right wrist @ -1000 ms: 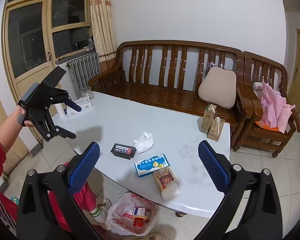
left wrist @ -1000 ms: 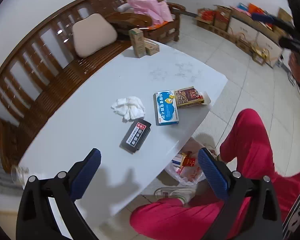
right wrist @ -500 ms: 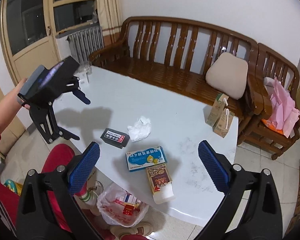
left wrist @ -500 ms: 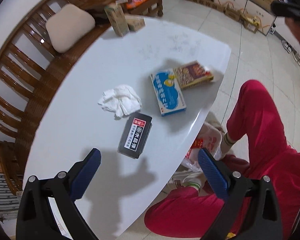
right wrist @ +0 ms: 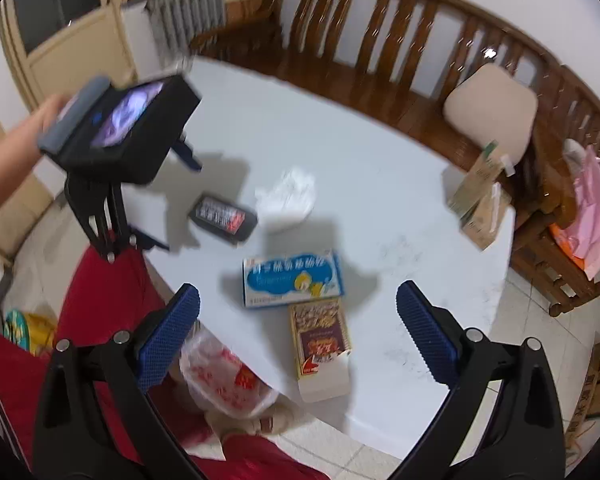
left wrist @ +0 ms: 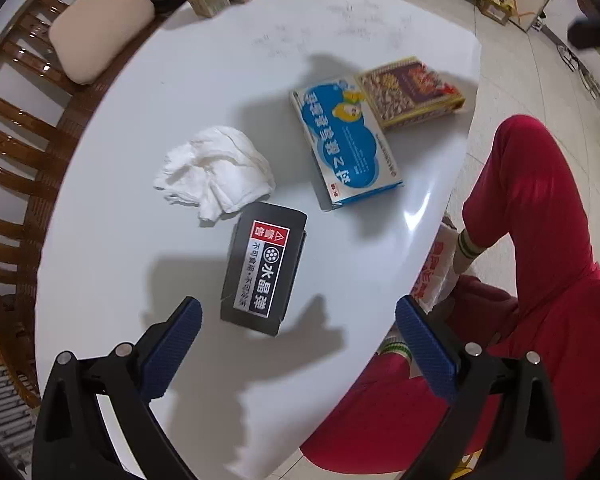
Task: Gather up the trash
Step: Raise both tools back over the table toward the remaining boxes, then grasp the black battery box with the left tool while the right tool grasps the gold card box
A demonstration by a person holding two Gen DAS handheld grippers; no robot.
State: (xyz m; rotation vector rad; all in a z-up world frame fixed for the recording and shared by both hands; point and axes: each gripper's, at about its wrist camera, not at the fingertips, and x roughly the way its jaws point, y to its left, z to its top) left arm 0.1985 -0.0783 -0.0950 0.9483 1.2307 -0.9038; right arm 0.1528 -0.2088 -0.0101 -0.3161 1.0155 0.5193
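Over the desk (left wrist: 140, 280), left gripper (left wrist: 298, 334) spread wide above black box (left wrist: 264, 268), beside crumpled tissue (left wrist: 216, 172). Right gripper (right wrist: 298, 326) likewise spread, empty. Approach step, probably. Next: lower, straddle box, pinch, carry to plastic bag (right wrist: 220, 380) below desk edge.

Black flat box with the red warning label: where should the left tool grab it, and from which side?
Grip the black flat box across its two long edges, coming from above. It lies flat on the white table, label up, its near short end pointing at the open left tool. The long sides look clear; the crumpled white tissue crowds only the far end.
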